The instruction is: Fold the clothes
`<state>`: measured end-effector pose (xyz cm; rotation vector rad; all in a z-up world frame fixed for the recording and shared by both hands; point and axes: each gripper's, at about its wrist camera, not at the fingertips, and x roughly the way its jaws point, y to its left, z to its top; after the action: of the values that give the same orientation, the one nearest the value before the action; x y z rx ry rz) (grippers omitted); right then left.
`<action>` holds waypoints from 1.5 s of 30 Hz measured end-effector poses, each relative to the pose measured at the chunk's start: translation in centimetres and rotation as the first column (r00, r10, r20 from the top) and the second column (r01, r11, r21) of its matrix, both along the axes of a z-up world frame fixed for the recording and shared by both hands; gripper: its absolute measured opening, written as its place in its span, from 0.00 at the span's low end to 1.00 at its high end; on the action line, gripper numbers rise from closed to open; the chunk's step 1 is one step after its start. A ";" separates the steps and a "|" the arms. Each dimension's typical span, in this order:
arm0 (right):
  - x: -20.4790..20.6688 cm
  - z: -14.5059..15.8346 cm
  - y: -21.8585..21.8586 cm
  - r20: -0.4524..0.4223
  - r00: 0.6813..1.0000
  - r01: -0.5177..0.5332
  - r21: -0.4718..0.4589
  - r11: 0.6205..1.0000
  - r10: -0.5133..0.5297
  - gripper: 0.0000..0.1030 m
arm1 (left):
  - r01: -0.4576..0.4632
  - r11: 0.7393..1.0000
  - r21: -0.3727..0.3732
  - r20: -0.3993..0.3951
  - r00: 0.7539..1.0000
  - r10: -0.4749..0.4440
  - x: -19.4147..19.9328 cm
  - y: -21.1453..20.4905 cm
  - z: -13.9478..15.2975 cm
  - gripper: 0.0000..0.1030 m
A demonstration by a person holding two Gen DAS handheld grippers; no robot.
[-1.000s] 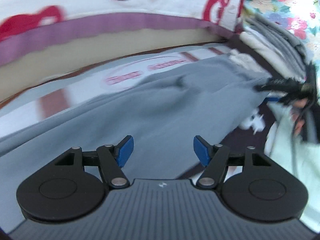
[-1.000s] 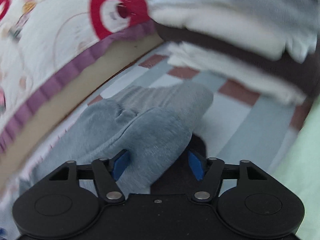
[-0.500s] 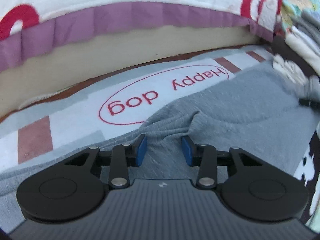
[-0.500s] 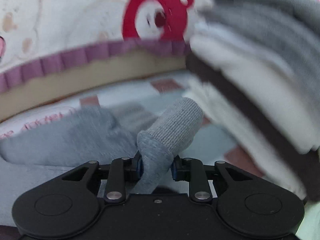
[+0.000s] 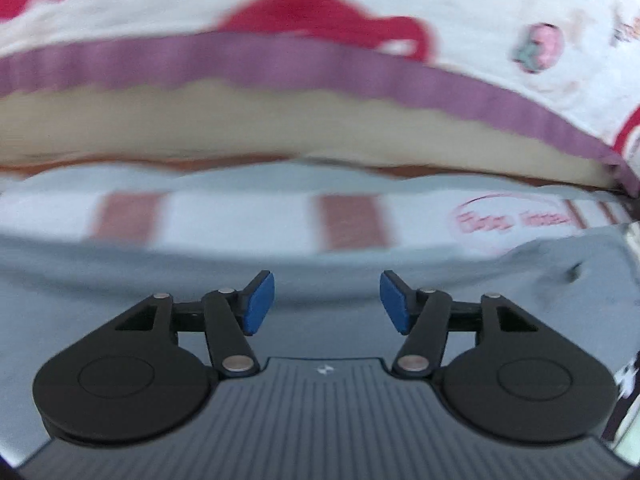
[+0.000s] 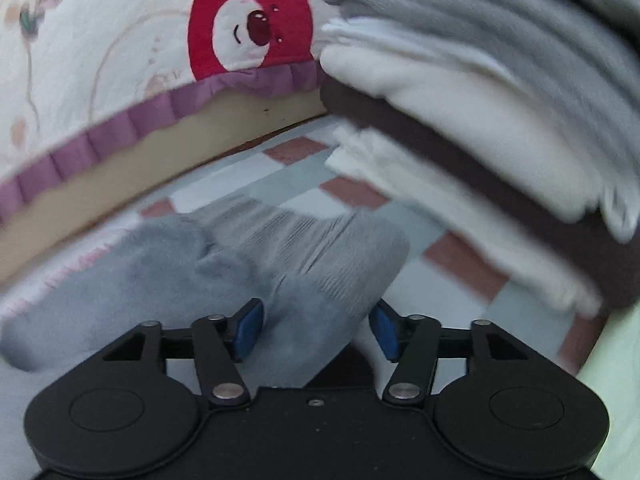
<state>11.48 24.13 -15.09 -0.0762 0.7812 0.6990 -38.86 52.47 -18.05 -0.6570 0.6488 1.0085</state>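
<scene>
Both my tongs have just let go. Half a second ago my right tongs (image 6: 314,330) pinched the grey cuff (image 6: 340,252) tight and my left tongs (image 5: 327,306) were closing on a ruck of the same grey cloth; now both stand wide open and hold nothing. The cuff lies slack between my right pads (image 6: 248,326), touching neither as far as I can tell. My left pads (image 5: 260,302) hang over flat grey cloth, and that view has swung away from the ruck, with blur from the move.

I judge this to mean one fold or tug on the garment (image 5: 280,280) is over and the cloth rests where it dropped. Whether more folds are due, I cannot tell.

The garment is soft grey knit with a ribbed cuff. It lies spread on the mat (image 5: 240,216), a checked one of pale blue, white and brick red with a red oval print near its right end. The sleeve end bunches in rounded humps near the mat's far edge, below the mattress (image 6: 168,148). The stack (image 6: 480,120) of folded clothes sits just beside the cuff, at the mat's right end.
</scene>
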 end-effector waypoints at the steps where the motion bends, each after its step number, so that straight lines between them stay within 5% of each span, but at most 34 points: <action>1: -0.1 -0.4 -0.4 -0.055 0.998 0.008 0.045 0.999 -0.005 0.66 | -0.023 1.000 -0.010 -0.014 1.000 0.023 -2.1 -0.4 -0.2 0.57; 5: -0.8 -2.3 -1.8 -0.268 0.963 0.052 0.220 0.974 0.009 0.69 | -0.164 0.985 -0.043 -0.117 0.980 0.158 -9.5 -1.6 -1.5 0.57; 9: -2.2 -3.0 -0.2 -0.214 0.977 0.074 0.288 0.955 -0.011 0.87 | -0.223 0.972 -0.069 -0.116 0.970 0.214 -14.6 -1.8 -2.1 0.57; 11: -3.0 -3.0 1.4 -0.167 0.985 0.073 0.260 0.963 -0.030 0.87 | -0.239 0.970 -0.049 -0.116 0.966 0.232 -16.5 -1.8 -2.3 0.58; 13: -3.6 -2.8 2.7 -0.120 0.992 0.071 0.216 0.974 -0.045 0.77 | -0.259 0.965 -0.030 -0.109 0.961 0.254 -18.3 -1.8 -2.7 0.58; 15: -3.9 -2.5 3.2 -0.081 0.995 0.074 0.176 0.982 -0.061 0.47 | -0.279 0.960 -0.011 -0.100 0.956 0.277 -20.1 -1.9 -3.0 0.58; 18: -3.5 -1.6 2.2 -0.051 0.998 0.043 0.163 0.986 -0.035 0.24 | -0.307 0.952 0.016 -0.088 0.948 0.307 -22.8 -1.9 -3.5 0.58; 24: -7.3 3.9 3.8 0.224 0.966 -0.144 0.054 0.988 0.128 0.19 | -0.284 0.958 0.045 -0.062 0.956 0.287 -22.1 -1.4 -3.7 0.60; 30: -12.4 9.8 5.9 0.358 0.902 -0.297 0.114 0.948 0.240 0.17 | -0.252 0.968 0.022 -0.048 0.966 0.253 -22.1 -1.2 -3.6 0.58; 33: -17.1 13.1 8.9 0.401 0.836 -0.454 0.120 0.883 0.376 0.17 | -0.202 0.976 -0.082 0.092 0.973 0.209 -23.1 -1.8 -2.6 0.45; 37: -26.2 15.7 14.1 0.390 0.664 -0.708 0.057 0.704 0.637 0.16 | -0.178 0.982 -0.067 0.099 0.978 0.184 -22.0 -2.9 -1.2 0.42; 40: -33.1 15.4 18.2 0.300 0.542 -0.834 0.082 0.545 0.785 0.15 | -0.195 0.978 -0.073 0.136 0.970 0.204 -22.3 -3.4 -1.4 0.42; 45: -45.1 10.4 23.7 0.136 0.320 -0.947 0.026 0.320 0.938 0.14 | -0.281 0.946 -0.161 0.274 0.908 0.317 -23.7 -2.3 -4.5 0.37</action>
<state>-33.59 47.86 -4.68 -0.5219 0.5328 1.8889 -62.55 50.15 -22.54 -1.0146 0.3485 1.1310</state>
